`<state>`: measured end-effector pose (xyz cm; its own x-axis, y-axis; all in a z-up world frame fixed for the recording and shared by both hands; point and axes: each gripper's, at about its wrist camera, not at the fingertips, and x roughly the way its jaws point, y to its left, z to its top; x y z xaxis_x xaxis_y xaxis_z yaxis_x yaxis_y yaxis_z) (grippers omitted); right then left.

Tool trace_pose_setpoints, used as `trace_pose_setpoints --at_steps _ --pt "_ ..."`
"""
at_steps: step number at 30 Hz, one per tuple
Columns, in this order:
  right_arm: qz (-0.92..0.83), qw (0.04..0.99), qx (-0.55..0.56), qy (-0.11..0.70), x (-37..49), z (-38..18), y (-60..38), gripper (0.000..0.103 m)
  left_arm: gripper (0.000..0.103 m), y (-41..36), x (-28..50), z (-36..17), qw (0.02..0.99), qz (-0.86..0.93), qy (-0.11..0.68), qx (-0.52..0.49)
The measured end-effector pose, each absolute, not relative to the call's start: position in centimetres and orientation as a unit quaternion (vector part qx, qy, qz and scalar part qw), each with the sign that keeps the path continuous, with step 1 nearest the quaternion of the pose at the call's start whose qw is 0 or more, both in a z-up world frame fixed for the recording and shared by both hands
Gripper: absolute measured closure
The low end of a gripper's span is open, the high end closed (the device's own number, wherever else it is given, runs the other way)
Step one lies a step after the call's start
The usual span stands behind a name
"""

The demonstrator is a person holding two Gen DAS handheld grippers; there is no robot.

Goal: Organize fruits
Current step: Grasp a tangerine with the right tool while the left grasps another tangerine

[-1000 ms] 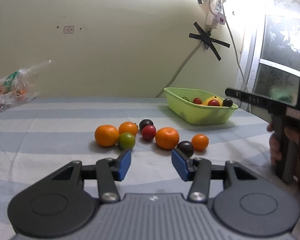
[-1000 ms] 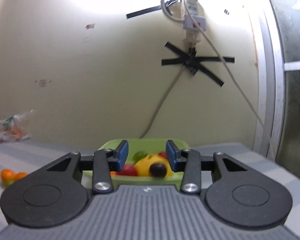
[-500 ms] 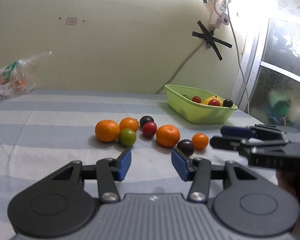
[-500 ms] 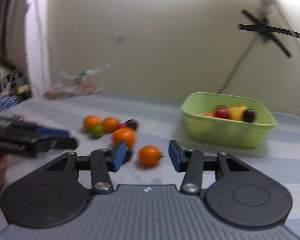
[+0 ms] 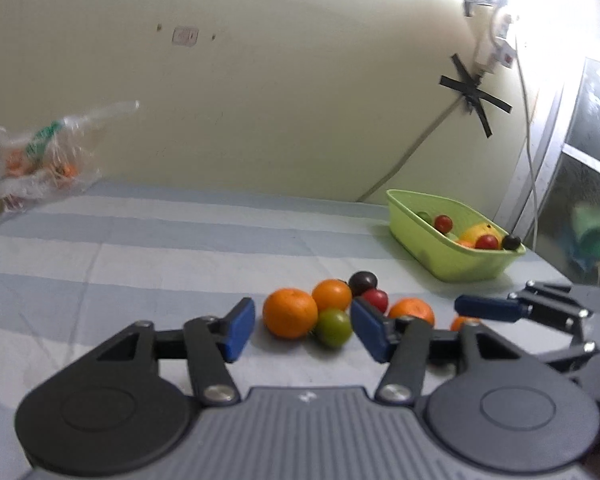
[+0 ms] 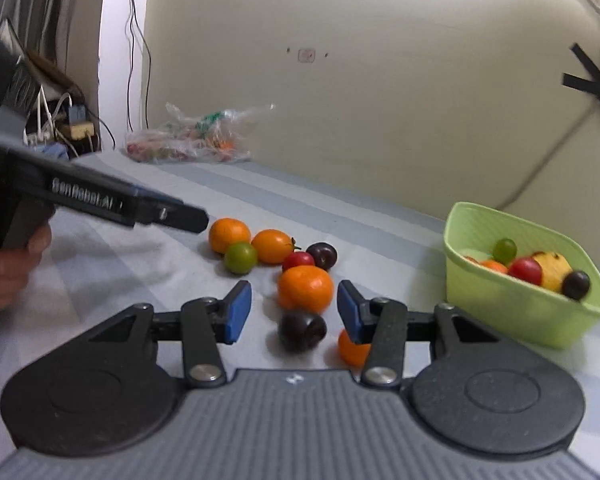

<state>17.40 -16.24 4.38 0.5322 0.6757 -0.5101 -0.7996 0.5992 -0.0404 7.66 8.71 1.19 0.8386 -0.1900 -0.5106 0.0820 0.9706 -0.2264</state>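
Loose fruit lies on the striped cloth: a large orange [image 5: 290, 318], a green tomato [image 5: 333, 327], a smaller orange [image 5: 331, 295], a red tomato [image 5: 376, 299] and a dark plum [image 5: 363, 281]. My left gripper [image 5: 304, 330] is low before the large orange and green tomato; its jaws are opening and touch nothing. My right gripper [image 6: 293, 314] stands open with a dark plum [image 6: 302, 330] on the cloth between its fingers and an orange [image 6: 306, 288] just beyond. A small orange [image 6: 350, 350] shows under its right finger. The green basket [image 6: 520, 312] holds several fruits.
A clear plastic bag [image 6: 192, 140] with produce lies at the cloth's far left by the wall. The basket [image 5: 452, 256] is at the right near a window frame. A person's hand [image 6: 8, 272] holds the left gripper [image 6: 188, 220]; the right gripper [image 5: 484, 307] reaches in from the right.
The right gripper swung left from the basket and dropped to the loose fruit, its jaws a little wider. The left gripper moved closer to the fruit and its jaws widened.
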Motion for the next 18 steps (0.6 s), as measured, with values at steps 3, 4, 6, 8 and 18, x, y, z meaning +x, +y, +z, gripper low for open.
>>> trace_pose_setpoints --at_steps 3,4,6,8,18 --pt "0.418 0.863 -0.139 0.249 18.6 4.1 -15.1 0.053 0.046 9.7 9.7 0.4 0.942 -0.072 0.300 -0.129" --pt "0.416 0.861 -0.134 0.259 19.0 4.0 -14.9 0.053 0.046 10.1 10.4 0.0 0.936 -0.073 0.313 -0.146" --pt "0.413 0.858 -0.123 0.278 19.9 3.8 -14.7 0.053 0.046 10.9 11.4 -0.7 0.923 -0.079 0.331 -0.182" --pt "0.411 0.855 -0.120 0.292 20.4 3.6 -14.5 0.053 0.048 11.3 11.8 -1.1 0.915 -0.086 0.336 -0.205" --pt "0.417 0.860 -0.098 0.276 19.9 3.5 -14.8 0.062 0.066 11.4 11.3 -0.2 0.920 -0.087 0.316 -0.214"
